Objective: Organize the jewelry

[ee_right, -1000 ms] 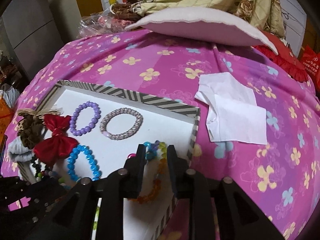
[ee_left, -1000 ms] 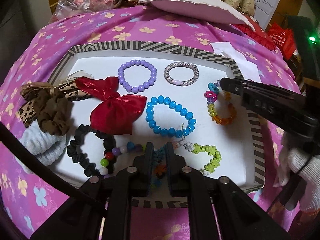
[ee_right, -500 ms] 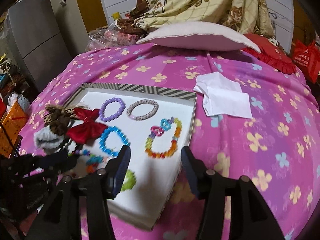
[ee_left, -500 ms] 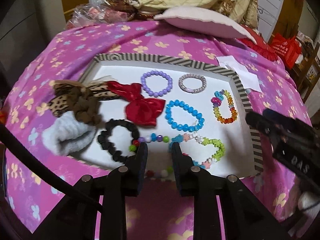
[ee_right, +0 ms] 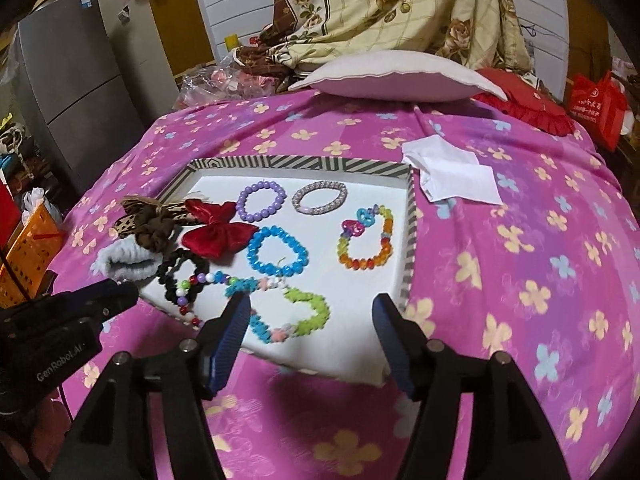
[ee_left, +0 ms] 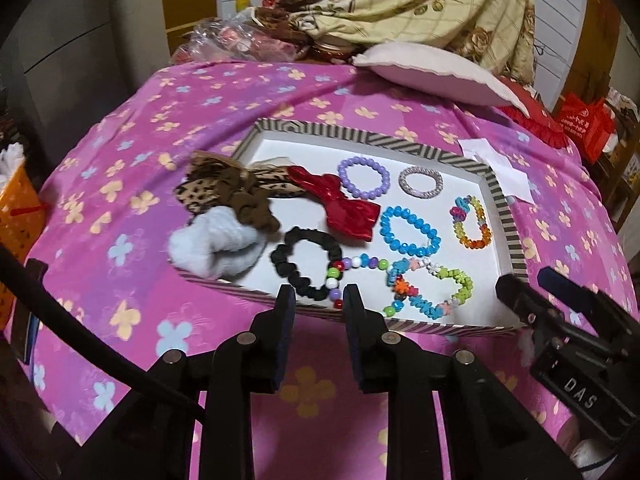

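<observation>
A striped-rim white tray (ee_left: pixel 502 208) (ee_right: pixel 411 236) on the pink flowered bed holds several bracelets: purple (ee_left: pixel 363 176), silver (ee_left: pixel 421 182), blue (ee_left: pixel 410 231), orange-rainbow (ee_left: pixel 471 222), green-blue flower beads (ee_left: pixel 432 288) and a multicolour bead string (ee_left: pixel 360 264). A red bow (ee_left: pixel 344 204), black scrunchie (ee_left: pixel 306 262), leopard and brown scrunchies (ee_left: pixel 228 192) and a white fluffy one (ee_left: pixel 214 242) lie at its left. My left gripper (ee_left: pixel 319 296) is open and empty, just before the tray's near rim. My right gripper (ee_right: pixel 310 308) is wide open and empty over the tray's near corner.
A white paper (ee_right: pixel 456 176) lies right of the tray. A pillow (ee_right: pixel 392 76) and a flowered blanket (ee_right: pixel 400 8) sit behind. An orange basket (ee_right: pixel 28 248) and a grey fridge (ee_right: pixel 76 76) stand at the left. A red bag (ee_right: pixel 596 108) is at the right.
Both grippers have pulled back and up from the tray. The left let go of the bead string and the right let go of the orange-rainbow bracelet; both jaws opened.
</observation>
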`<state>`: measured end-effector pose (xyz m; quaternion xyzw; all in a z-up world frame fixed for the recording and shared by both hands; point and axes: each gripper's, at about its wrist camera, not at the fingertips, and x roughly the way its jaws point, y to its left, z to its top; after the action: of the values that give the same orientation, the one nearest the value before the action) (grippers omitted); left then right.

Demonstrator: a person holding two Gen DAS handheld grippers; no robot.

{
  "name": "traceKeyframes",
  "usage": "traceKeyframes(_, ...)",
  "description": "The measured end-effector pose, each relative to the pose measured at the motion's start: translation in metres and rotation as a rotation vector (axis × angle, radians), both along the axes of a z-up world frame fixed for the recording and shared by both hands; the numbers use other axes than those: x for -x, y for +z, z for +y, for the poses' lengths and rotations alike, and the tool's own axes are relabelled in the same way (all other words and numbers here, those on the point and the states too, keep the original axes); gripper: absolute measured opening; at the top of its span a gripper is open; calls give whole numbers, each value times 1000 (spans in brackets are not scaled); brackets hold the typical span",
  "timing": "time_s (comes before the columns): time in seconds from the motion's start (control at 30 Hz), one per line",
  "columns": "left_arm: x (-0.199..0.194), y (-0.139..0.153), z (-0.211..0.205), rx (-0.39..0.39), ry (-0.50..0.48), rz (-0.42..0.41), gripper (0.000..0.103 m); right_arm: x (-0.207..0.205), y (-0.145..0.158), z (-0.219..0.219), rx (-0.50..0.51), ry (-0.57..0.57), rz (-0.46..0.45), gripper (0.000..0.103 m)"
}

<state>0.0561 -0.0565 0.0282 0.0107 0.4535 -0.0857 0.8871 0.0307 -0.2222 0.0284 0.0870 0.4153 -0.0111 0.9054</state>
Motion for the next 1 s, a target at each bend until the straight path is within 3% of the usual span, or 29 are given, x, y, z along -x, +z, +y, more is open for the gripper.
traceKeyframes(1.0, 23, 30, 20, -25, 20, -82, 46, 17, 19, 28, 22, 4, -14, 74)
